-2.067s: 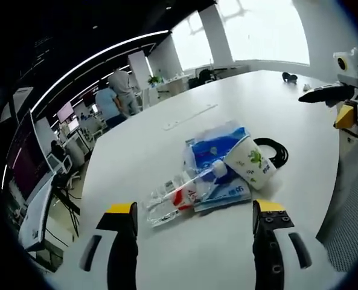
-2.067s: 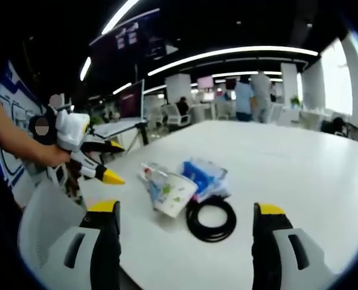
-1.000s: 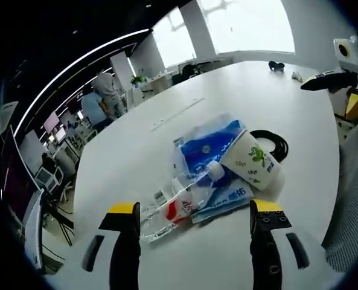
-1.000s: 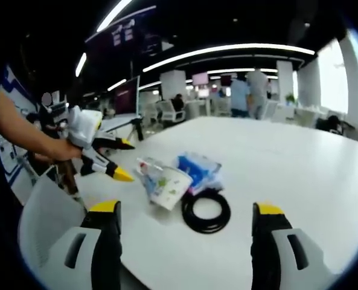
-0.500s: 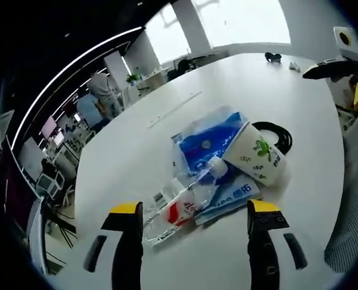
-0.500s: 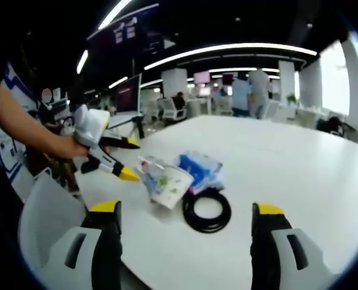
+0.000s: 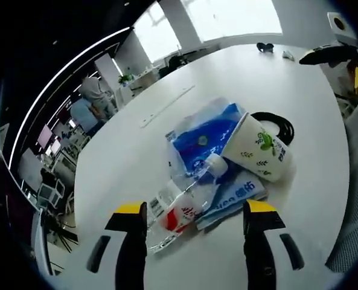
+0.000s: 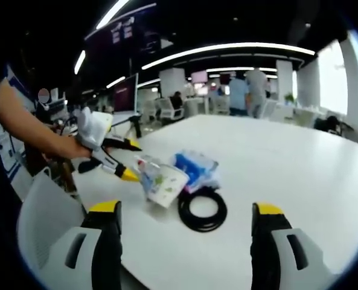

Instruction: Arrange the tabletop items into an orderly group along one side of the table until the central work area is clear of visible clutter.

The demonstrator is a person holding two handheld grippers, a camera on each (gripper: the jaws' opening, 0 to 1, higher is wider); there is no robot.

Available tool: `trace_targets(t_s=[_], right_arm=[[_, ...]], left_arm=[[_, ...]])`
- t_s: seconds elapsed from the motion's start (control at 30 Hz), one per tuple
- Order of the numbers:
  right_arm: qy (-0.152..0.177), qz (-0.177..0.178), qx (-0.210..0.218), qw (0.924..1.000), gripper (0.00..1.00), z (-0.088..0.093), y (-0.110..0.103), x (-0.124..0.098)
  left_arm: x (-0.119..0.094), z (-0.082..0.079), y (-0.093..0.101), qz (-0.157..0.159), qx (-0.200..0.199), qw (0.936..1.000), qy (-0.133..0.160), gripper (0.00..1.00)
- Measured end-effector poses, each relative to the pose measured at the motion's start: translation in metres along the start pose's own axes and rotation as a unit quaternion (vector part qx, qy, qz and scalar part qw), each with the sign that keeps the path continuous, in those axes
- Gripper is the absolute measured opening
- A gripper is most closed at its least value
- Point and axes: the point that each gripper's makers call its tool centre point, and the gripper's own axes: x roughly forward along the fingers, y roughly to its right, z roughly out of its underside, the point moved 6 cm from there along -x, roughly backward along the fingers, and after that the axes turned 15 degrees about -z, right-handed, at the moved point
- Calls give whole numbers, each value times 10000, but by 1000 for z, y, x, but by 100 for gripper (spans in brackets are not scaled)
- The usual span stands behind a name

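In the left gripper view, the left gripper [image 7: 194, 226] is held with its two yellow-tipped jaws spread wide and nothing pinched between them. Just ahead of its left jaw, partly between the two, a crumpled clear plastic water bottle with a red-and-white label and white cap [image 7: 182, 208] is seen lying on its side on the white table [image 7: 130, 151]. It is judged to be light, springy and slippery, so a hold across the labelled middle would be the surest, with little squeeze.

Under and beyond the bottle, a soft blue-and-white plastic pack of tissues [image 7: 206, 142] is spread flat; it is likely limp and should be taken by an edge or slid along the surface. Ahead of the right jaw, a white paper cup printed with green leaves [image 7: 257, 154] lies tipped over on the pack. It is light and easily crushed, and is best taken near the rim. Beyond the cup, touching it or nearly so, a black coiled cable [image 7: 281, 127] rests on the table; it is floppy and best lifted where its loops bunch.

In the right gripper view, the right gripper [image 8: 188, 226] is likewise spread and empty, with the cluster well ahead of its jaws, the coil nearest.
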Motion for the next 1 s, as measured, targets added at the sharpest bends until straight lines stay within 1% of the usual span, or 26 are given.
trace_targets(t_s=[0.17,0.37,0.53,0.63,0.73,0.8,0.9,0.97,1.0], right_arm=[[-46,26,40,10000,86,3,1,-1],[-80,75,99,9999,86,7,4,-3],[-123,88,175,9997,86,10,5,-4],[-139,65,190,9997,86,11,5,-4],[-151,45,221,9996,86,12,5,-2],[-156,22,250,9996,86,13,5,-1],[-161,2,240,9996,86,12,4,0],[-148,-3,245,9996,86,12,4,0],[-146,-4,253,9996,86,12,4,0]], left_arm=[[10,-1,-1,17,-76,9999,-73,61],[17,-1,4,65,70,9999,-136,61],[23,3,10,110,258,9994,-223,60],[25,3,7,96,111,9996,-223,62],[28,4,7,107,98,9996,-236,64],[29,4,6,110,100,9996,-244,64],[29,1,3,120,20,9996,-267,60],[28,0,3,131,22,9996,-233,61],[29,2,3,138,89,9995,-255,61]])
